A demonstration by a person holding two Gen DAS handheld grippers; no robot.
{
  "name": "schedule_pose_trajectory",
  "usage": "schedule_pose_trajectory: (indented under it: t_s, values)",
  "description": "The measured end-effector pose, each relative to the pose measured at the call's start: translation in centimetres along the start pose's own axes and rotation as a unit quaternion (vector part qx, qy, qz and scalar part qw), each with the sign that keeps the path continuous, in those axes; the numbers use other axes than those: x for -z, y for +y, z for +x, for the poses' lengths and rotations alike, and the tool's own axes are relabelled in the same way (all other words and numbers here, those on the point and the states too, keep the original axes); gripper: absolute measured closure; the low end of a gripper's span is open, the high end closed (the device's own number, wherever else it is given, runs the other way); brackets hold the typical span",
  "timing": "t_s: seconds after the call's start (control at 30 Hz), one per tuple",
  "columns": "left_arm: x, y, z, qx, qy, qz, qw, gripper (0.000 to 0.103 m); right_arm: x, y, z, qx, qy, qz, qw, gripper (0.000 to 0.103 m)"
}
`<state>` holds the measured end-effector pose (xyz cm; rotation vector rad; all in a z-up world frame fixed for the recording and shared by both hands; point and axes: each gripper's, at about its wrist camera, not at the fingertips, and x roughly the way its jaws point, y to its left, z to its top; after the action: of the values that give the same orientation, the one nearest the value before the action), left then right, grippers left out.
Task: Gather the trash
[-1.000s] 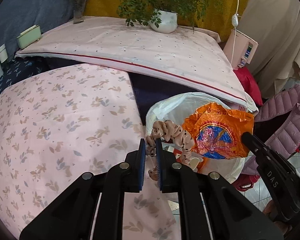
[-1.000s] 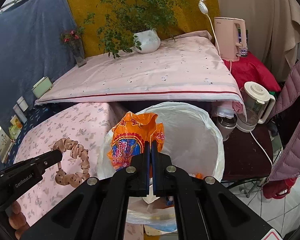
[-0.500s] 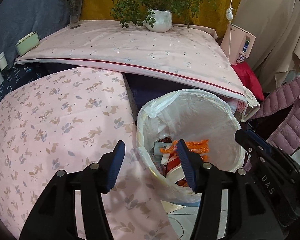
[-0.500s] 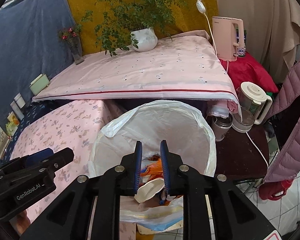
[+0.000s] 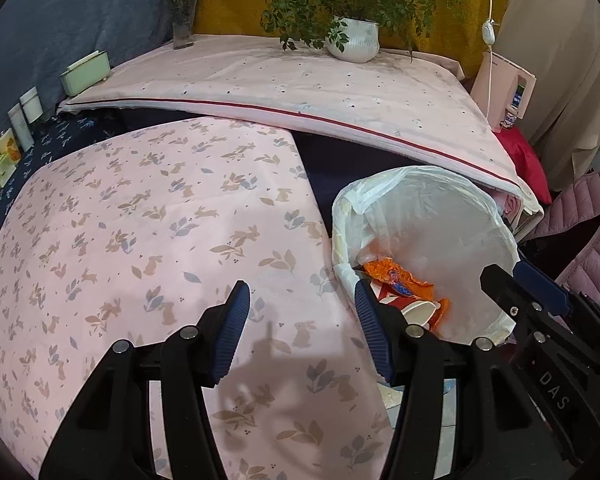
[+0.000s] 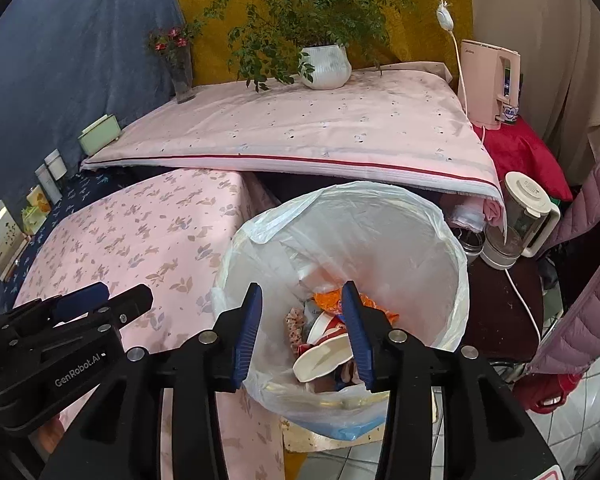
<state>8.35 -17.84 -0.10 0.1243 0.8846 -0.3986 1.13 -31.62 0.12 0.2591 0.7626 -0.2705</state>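
Observation:
A trash bin lined with a white plastic bag [image 6: 380, 216] stands beside the pink rabbit-print table [image 5: 140, 220]; its rim also shows in the left wrist view [image 5: 420, 184]. Inside lie an orange snack wrapper [image 5: 396, 278], a white paper cup [image 6: 324, 356] and a pink spotted scrunchie [image 6: 294, 320]. My left gripper [image 5: 302, 320] is open and empty over the table's right edge next to the bin. My right gripper [image 6: 300, 320] is open and empty above the bin's mouth.
A raised pink-covered surface [image 6: 300, 128] behind holds a potted plant [image 6: 324, 68] and a flower vase [image 6: 182, 80]. A pink kettle [image 6: 490, 84] and a blender jug [image 6: 524, 216] stand to the right. A pink jacket [image 5: 588, 232] hangs at far right.
Both grippers opened wide. The scrunchie left my left gripper and the orange wrapper left my right gripper; both now lie in the bin. The left gripper has drawn back over the table.

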Motion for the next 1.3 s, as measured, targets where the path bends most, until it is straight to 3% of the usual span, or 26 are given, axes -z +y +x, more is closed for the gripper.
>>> schedule_pose_trajectory:
  t_s: [0.13,0.27,0.47,0.63,0.77,0.9,1.07,1.3]
  values:
    - [1.1,1.0,-0.3,-0.014,-0.002,-0.003,0.9999,0.043,0.7,0.7,0.1,-0.002,0.009,-0.002,1.000,0.057]
    - [2.4,1.9,-0.6,-0.029,-0.004,-0.002,0.9996,0.041,1.6,1.4,0.0,0.009,0.019,-0.015,1.000,0.054]
    - [4.2,3.1,-1.1,-0.059,-0.003,-0.002,0.9983,0.035,2.7,2.3,-1.0,0.012,0.025,-0.026,0.999,0.037]
    - [5.6,4.1,-1.3,-0.071,0.004,-0.009,0.9974,0.034,3.7,3.0,-1.6,0.024,0.027,-0.035,0.999,0.030]
    - [6.4,4.8,-1.7,-0.083,0.000,-0.020,0.9963,0.027,4.5,3.3,-1.8,0.035,0.031,-0.043,0.998,0.028]
    - [6.9,5.2,-2.1,-0.086,-0.002,-0.027,0.9959,0.025,5.0,3.5,-2.0,0.036,0.035,-0.048,0.998,0.019]
    - [7.2,5.4,-2.8,-0.084,-0.004,-0.036,0.9958,0.019,5.3,3.5,-2.5,0.030,0.038,-0.049,0.998,0.014]
    - [7.1,5.1,-4.0,-0.082,-0.013,-0.041,0.9957,0.015,5.5,3.0,-3.0,0.054,0.045,-0.055,0.996,0.013]
